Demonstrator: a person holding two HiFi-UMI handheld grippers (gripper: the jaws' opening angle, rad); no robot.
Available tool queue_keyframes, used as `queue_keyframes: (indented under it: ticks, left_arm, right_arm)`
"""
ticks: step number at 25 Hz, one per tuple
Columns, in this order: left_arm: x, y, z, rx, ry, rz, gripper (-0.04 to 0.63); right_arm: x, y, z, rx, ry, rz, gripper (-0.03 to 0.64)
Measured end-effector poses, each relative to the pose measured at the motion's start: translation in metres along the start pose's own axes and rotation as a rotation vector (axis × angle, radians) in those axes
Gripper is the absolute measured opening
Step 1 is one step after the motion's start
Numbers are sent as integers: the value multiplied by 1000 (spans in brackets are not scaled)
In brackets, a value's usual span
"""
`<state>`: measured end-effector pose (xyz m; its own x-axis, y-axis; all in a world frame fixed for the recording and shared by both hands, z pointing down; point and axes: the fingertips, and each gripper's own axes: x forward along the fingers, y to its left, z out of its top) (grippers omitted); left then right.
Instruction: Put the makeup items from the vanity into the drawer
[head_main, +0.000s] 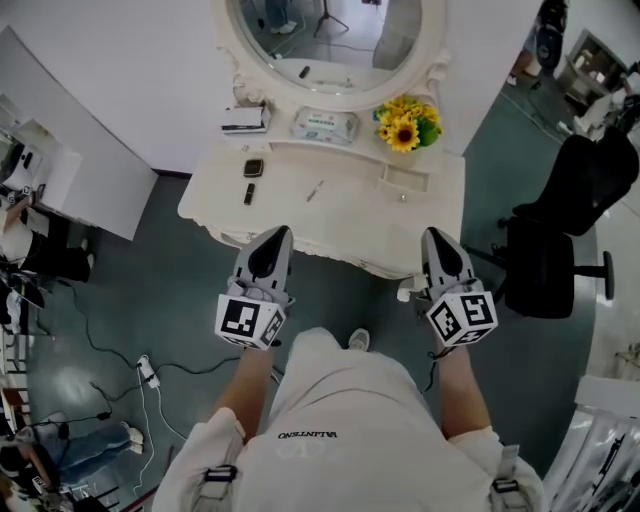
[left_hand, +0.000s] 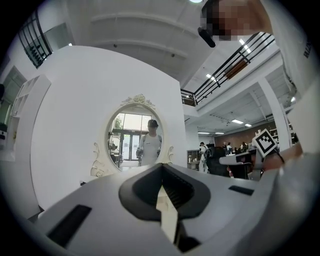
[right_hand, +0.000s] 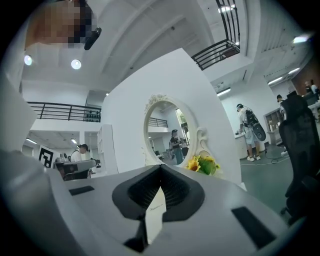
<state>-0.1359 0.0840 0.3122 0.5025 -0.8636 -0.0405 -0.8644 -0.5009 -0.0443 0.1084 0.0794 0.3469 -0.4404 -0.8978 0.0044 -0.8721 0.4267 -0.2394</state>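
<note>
Bright, even indoor light from ceiling lights (right_hand: 76, 64); shadows soft. Gripper views: heavy fisheye, black corners, close foreground soft. Head view sharp, edges bent.

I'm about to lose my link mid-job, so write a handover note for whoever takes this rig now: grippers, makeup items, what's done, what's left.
Left gripper: jaws shut, nothing between them.
Right gripper: jaws shut, nothing between them.
Both are held near the front edge of the cream vanity.
Items, all on the vanity top towards its left: small dark square compact, short black tube, thin pale pencil-like stick.
Done: nothing that shows. No item is picked up, and no open drawer is in view.
Left: open the drawer, then move each item in.
</note>
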Motion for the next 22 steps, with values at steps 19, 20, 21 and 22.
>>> queue_keyframes:
  ticks: [19,20,21,22]
  left_arm:
    - [79,44,-29,-53,48,-13,0]
    - [86,48,-32,-58,51,-19,1]
    - [93,52,-36,-61,57,-24,0]
    - [100,57,-41,-65,67,-28,0]
  right_arm:
    - [83,-10,-38,24,103,26,11]
    - [91,-11,-39,28,107,24,11]
    - [100,-11,-41,31,111,23,11]
    - [108,-10,-42,32,116,24,11]
